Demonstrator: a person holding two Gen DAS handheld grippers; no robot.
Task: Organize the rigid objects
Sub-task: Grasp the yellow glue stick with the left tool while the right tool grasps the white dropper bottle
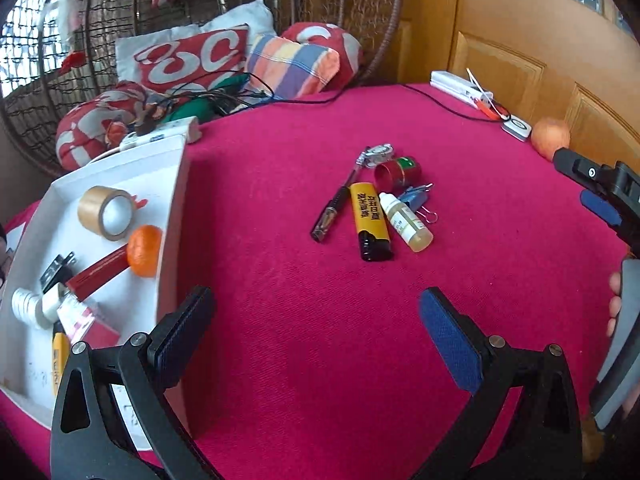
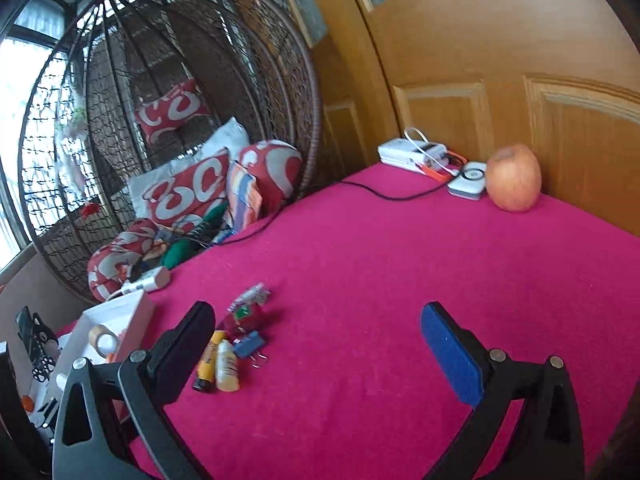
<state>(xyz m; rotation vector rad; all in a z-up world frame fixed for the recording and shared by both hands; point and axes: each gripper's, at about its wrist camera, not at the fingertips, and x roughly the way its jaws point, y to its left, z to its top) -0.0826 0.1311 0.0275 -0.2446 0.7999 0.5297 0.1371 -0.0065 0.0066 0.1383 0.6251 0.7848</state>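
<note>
Near the middle of the magenta cloth surface (image 1: 320, 320) lies a small cluster: a yellow lighter (image 1: 370, 220) with a black base and black characters, a dropper bottle (image 1: 406, 222) of pale yellow liquid with a white cap touching its right side, a black pen (image 1: 330, 212), a red tin (image 1: 396, 172), a blue binder clip (image 1: 416, 200) and a wristwatch (image 1: 378, 152). At the surface's left edge, a white box (image 1: 176, 200) holds a tape roll (image 1: 106, 212) and a tangerine (image 1: 145, 250). An apple (image 2: 513, 178) sits at the far right edge. The left gripper (image 1: 316, 328) and right gripper (image 2: 316, 340) both gape wide, holding nothing.
</note>
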